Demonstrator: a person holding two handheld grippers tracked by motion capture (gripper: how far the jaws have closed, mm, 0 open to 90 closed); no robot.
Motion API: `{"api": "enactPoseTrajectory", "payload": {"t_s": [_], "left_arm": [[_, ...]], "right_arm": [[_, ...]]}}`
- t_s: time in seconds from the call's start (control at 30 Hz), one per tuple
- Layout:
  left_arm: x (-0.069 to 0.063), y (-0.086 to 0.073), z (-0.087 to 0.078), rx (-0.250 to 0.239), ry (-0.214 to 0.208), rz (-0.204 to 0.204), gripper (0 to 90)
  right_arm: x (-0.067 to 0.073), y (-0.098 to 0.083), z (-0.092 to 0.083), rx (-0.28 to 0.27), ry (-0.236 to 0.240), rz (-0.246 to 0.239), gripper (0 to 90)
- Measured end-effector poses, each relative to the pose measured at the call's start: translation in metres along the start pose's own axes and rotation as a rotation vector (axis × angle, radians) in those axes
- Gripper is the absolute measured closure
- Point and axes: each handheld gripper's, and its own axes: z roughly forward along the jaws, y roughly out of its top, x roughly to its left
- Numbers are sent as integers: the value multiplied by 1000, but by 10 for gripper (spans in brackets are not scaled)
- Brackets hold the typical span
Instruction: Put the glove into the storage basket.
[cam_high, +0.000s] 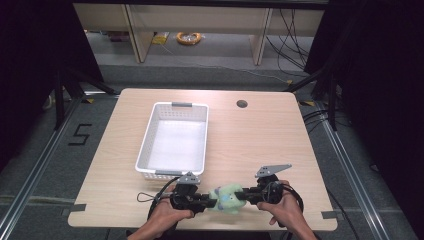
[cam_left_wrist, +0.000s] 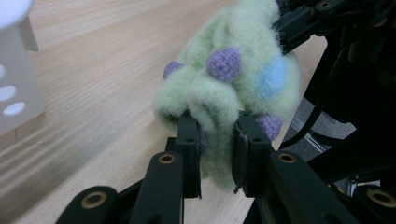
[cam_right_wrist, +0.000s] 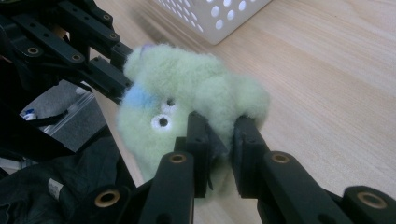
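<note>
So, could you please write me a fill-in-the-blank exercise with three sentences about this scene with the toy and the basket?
1. Both the left gripper and the right gripper are shut on the green ____ toy.
2. The white perforated basket on the wooden table has ____ inside it.
3. In the high view, the toy is held near the table's ____ edge, on the person's side.

Missing words: plush; nothing; front

light: bright overhead on table (cam_high: 260, 145) | surroundings: dark | near tongs: soft focus | glare: basket (cam_high: 172, 140) floor
</note>
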Motion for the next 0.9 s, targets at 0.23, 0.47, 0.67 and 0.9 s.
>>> {"api": "enactPoseTrajectory", "payload": {"t_s": [0.23, 0.47, 0.67, 0.9], "left_arm": [[1, 2, -4, -5, 1, 5, 735], [0, 11, -17, -27, 3, 16, 735], [-1, 23, -31, -31, 13, 38, 734], [4, 39, -53, -38, 25, 49, 734]], "right_arm": [[1, 5, 0, -4, 4, -9, 798], [5, 17, -3, -28, 21, -40, 798], [14, 31, -7, -28, 10, -27, 798], [21, 58, -9, -53, -8, -95, 798]]}}
